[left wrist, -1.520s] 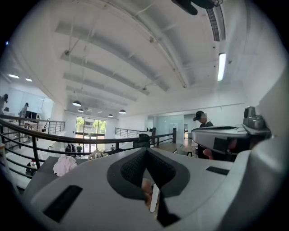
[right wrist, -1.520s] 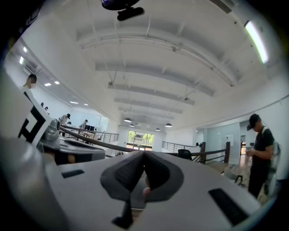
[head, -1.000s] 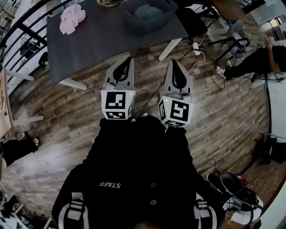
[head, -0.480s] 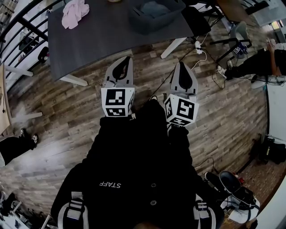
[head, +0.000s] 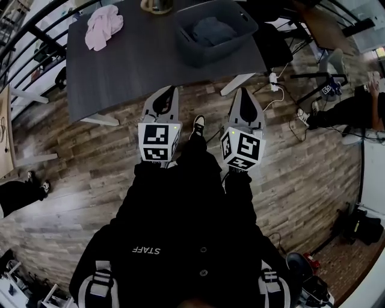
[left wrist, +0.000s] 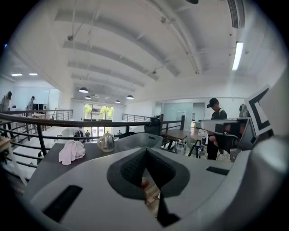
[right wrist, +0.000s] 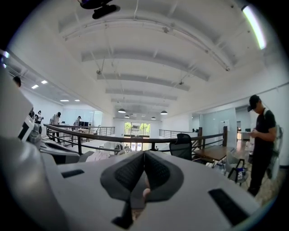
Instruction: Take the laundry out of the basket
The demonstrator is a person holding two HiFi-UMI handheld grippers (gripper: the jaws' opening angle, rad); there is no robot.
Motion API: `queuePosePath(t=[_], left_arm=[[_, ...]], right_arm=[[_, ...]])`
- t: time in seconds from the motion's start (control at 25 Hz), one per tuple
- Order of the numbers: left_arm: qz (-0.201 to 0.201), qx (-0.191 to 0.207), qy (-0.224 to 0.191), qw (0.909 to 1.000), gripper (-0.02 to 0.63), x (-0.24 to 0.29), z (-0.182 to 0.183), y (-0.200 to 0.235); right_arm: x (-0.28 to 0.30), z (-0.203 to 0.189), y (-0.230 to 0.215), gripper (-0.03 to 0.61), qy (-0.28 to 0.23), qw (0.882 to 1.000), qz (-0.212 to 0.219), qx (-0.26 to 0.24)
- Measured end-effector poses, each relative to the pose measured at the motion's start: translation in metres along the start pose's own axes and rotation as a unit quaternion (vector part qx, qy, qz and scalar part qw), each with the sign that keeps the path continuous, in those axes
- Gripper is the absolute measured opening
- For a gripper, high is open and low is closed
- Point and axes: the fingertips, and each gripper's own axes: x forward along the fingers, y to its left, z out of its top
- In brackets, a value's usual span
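A grey laundry basket [head: 239,37] stands on the dark table [head: 138,66] at the far right, with blue-grey laundry [head: 212,30] inside. A pink garment [head: 103,25] lies on the table's far left corner. My left gripper [head: 170,90] and right gripper [head: 240,91] hang side by side over the wood floor, short of the table's near edge. Both are shut with nothing in them. In the left gripper view the pink garment [left wrist: 72,151] and the basket [left wrist: 137,140] show beyond the left gripper [left wrist: 145,151]. The right gripper [right wrist: 144,153] points past the table toward a railing.
A glass teapot [head: 157,5] stands on the table beside the basket. White table legs [head: 237,83] and a power strip with cables [head: 274,81] lie ahead on the floor. A person [head: 355,108] sits at the right; a black railing [head: 30,36] runs along the left.
The table and basket have come lower and nearer in the head view as I step forward. Both grippers stay shut and side by side; the right one has shifted slightly right.
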Motion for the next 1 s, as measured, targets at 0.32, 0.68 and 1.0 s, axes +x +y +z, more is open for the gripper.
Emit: queuePosePath(t=[0.32,0.68,1.0], left_arm=[[0.004,-0.006,0.015,0.9999,0.002,0.150,0.055,-0.004],[-0.016,-0.003,0.058,0.9982,0.002,0.267,0.077,-0.027],[-0.017,-0.001,0.096,0.9952,0.002,0.325,0.067,-0.026]], right_arm=[[0.132,0.014,-0.067,0.014,0.013,0.999,0.036,0.007],[0.230,0.004,-0.123,0.015,0.049,0.995,0.080,0.027],[0.279,-0.027,-0.142,0.015,0.095,0.990,0.094,0.052]])
